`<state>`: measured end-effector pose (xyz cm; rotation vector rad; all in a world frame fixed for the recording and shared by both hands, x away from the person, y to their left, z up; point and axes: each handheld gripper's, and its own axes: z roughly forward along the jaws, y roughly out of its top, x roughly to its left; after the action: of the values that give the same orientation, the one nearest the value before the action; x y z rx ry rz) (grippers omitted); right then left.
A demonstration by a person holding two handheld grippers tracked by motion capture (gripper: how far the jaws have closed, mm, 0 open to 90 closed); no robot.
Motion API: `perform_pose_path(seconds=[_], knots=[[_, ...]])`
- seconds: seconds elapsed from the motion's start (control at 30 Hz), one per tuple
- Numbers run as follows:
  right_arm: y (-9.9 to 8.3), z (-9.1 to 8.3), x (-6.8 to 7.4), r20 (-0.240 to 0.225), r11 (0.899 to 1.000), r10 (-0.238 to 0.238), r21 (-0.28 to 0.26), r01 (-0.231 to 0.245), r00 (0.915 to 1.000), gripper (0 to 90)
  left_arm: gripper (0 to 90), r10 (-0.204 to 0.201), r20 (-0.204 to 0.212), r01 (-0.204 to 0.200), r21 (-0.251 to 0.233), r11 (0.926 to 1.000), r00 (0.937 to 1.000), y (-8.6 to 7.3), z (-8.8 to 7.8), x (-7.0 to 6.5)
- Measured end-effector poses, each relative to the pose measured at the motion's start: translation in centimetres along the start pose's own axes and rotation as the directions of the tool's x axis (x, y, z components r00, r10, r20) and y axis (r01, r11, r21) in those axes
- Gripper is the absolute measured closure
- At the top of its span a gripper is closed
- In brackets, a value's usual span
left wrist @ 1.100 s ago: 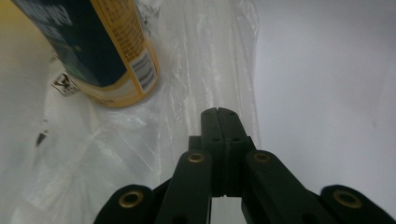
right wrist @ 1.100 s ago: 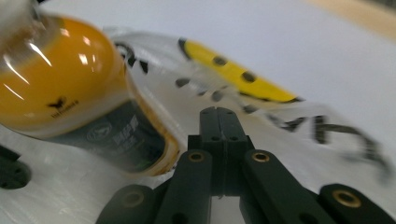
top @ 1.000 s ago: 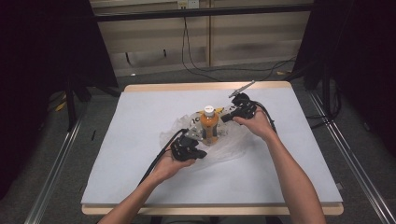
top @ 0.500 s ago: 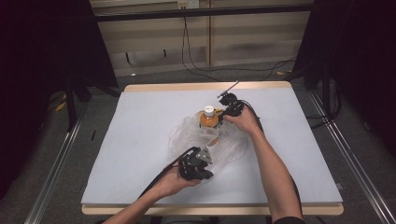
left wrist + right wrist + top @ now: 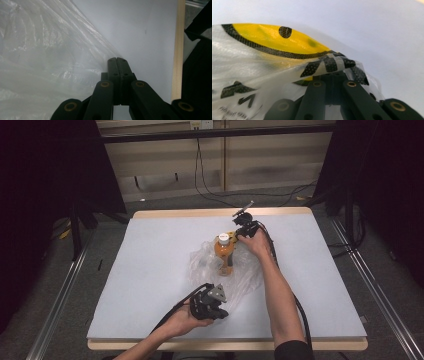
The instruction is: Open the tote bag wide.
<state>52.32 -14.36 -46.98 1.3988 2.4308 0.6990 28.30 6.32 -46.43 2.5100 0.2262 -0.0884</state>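
Note:
An orange bottle point(image 5: 224, 255) with a white cap stands upright mid-table, inside a clear plastic bag point(image 5: 246, 276) that lies crumpled around it. My right gripper point(image 5: 240, 230) is just right of the cap and shut on the bag's far edge. In the right gripper view the bag point(image 5: 262, 65), printed with a yellow and black smiley, drapes over the closed jaws of my right gripper point(image 5: 333, 73). My left gripper point(image 5: 216, 304) sits near the table's front, shut on the bag's near edge. In the left gripper view the film point(image 5: 50, 62) stretches taut from my left gripper point(image 5: 117, 60).
The table point(image 5: 150, 270) has a pale grey top with a wooden rim point(image 5: 178, 50). Cables point(image 5: 295, 305) trail from both grippers along the forearms. Metal rails point(image 5: 372, 295) run along both sides of the table, with a dark floor and wall cables beyond.
My left gripper has drawn back toward the table's front edge, pulling the bag's near edge with it. My right gripper has shifted left and farther away, up beside the bottle's cap.

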Motion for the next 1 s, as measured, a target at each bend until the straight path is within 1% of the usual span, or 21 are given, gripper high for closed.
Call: perform_pose_path(seconds=[0.03, 0.1, 0.13, 0.17, 0.2, 0.23, 0.33, 0.43, 0.47, 0.5, 0.53, 0.63, 0.67, 0.7, 0.77, 0.8, 0.87, 0.9, 0.93, 0.97, 1.0], knots=[[0.0, 0.0, 0.0, 0.0, 1.0, 0.0, 0.0, 0.0, 1.0, 90.0, 90.0, -0.013, 0.006, 0.013, -0.016, 0.9998, 0.9999, -0.1, 0.0, 0.1], [0.0, 0.0, -0.1, 0.005, 1.0, 0.022, -0.006, -0.022, 0.9997, 90.0, 90.0, -0.019, 0.018, 0.02, -0.022, 0.9996, 0.9996, -0.2, 0.0, 0.3], [0.0, 0.0, 0.0, 0.007, 1.0, 0.019, -0.006, -0.019, 0.9998, 90.0, 90.0, -0.018, 0.019, 0.019, -0.015, 0.9997, 0.9996, -0.2, -0.1, 0.3], [-0.1, 0.0, 0.1, -0.031, 1.0, 0.008, -0.011, -0.008, 0.9995, 90.0, 90.0, -0.024, 0.033, 0.024, -0.017, 0.9996, 0.9992, -0.3, -0.1, 0.3], [-0.3, -0.2, 0.2, -0.048, 1.0, -0.001, -0.013, 0.0, 0.9988, 90.0, 90.0, -0.022, 0.019, 0.023, -0.011, 0.9997, 0.9996, -0.2, -0.1, 0.4], [-0.4, -0.4, 0.2, -0.06, 1.0, -0.006, -0.027, 0.005, 0.9982, 90.0, 90.0, -0.023, 0.029, 0.024, -0.022, 0.9995, 0.9993, -0.3, -0.1, 0.5], [-1.3, -1.5, -0.3, -0.128, 0.995, 0.008, -0.098, -0.02, 0.9917, 90.0, 90.0, -0.042, 0.047, 0.045, -0.077, 0.996, 0.998, -0.3, -0.7, 1.1], [-2.1, -2.6, -0.6, -0.173, 0.988, 0.006, -0.148, -0.032, 0.9849, 90.0, 90.0, -0.076, 0.051, 0.083, -0.136, 0.9873, 0.9958, -0.2, -1.5, 1.9], [-2.3, -3.0, -0.7, -0.184, 0.987, 0.005, -0.157, -0.034, 0.9828, 90.0, 90.0, -0.076, 0.041, 0.081, -0.129, 0.9884, 0.9962, -0.1, -1.9, 2.0], [-2.5, -3.6, -0.7, -0.197, 0.984, 0.002, -0.175, -0.037, 0.9804, 90.0, 90.0, -0.083, 0.045, 0.088, -0.139, 0.9864, 0.9955, -0.1, -2.3, 2.2], [-2.7, -4.2, -0.7, -0.205, 0.98, 0.0, -0.194, -0.04, 0.9788, 90.0, 90.0, -0.091, 0.046, 0.098, -0.178, 0.9792, 0.9948, -0.1, -2.5, 2.3], [-3.3, -6.5, -0.6, -0.238, 0.966, -0.033, -0.258, -0.031, 0.9708, 90.0, 90.0, -0.088, 0.026, 0.092, -0.19, 0.9775, 0.9957, 0.1, -3.7, 2.5], [-3.4, -7.1, -0.5, -0.238, 0.962, -0.043, -0.272, -0.025, 0.9703, 90.0, 90.0, -0.085, 0.033, 0.09, -0.217, 0.972, 0.9959, 0.2, -4.1, 2.4], [-3.6, -8.0, -0.3, -0.245, 0.955, -0.056, -0.295, -0.019, 0.9679, 90.0, 90.0, -0.085, 0.022, 0.088, -0.229, 0.9695, 0.9961, 0.3, -4.5, 2.4], [-3.9, -9.2, -0.1, -0.258, 0.949, -0.071, -0.315, -0.015, 0.9635, 90.0, 90.0, -0.072, 0.005, 0.071, -0.218, 0.9733, 0.9974, 0.5, -5.3, 2.6], [-4.3, -9.9, 0.1, -0.27, 0.944, -0.082, -0.331, -0.012, 0.9594, 90.0, 90.0, -0.082, 0.003, 0.081, -0.244, 0.9663, 0.9966, 0.4, -5.4, 2.6], [-4.9, -10.7, 0.4, -0.28, 0.938, -0.106, -0.347, 0.003, 0.954, 90.0, 90.0, -0.07, -0.012, 0.065, -0.224, 0.9725, 0.9975, 0.4, -6.1, 2.9], [-5.3, -11.1, 0.6, -0.283, 0.938, -0.114, -0.347, 0.009, 0.9525, 90.0, 90.0, -0.082, -0.013, 0.076, -0.249, 0.9656, 0.9965, 0.3, -6.4, 3.1], [-5.7, -11.5, 0.8, -0.285, 0.936, -0.128, -0.35, 0.021, 0.9499, 90.0, 90.0, -0.095, -0.025, 0.085, -0.254, 0.9633, 0.9952, 0.2, -6.8, 3.3], [-6.0, -12.0, 1.0, -0.284, 0.935, -0.142, -0.353, 0.034, 0.9482, 90.0, 90.0, -0.109, -0.028, 0.097, -0.269, 0.9581, 0.9937, 0.1, -7.1, 3.6], [-6.4, -12.5, 1.2, -0.291, 0.931, -0.151, -0.362, 0.038, 0.9448, 90.0, 90.0, -0.107, -0.035, 0.093, -0.275, 0.9569, 0.9936, 0.1, -7.5, 3.9]])
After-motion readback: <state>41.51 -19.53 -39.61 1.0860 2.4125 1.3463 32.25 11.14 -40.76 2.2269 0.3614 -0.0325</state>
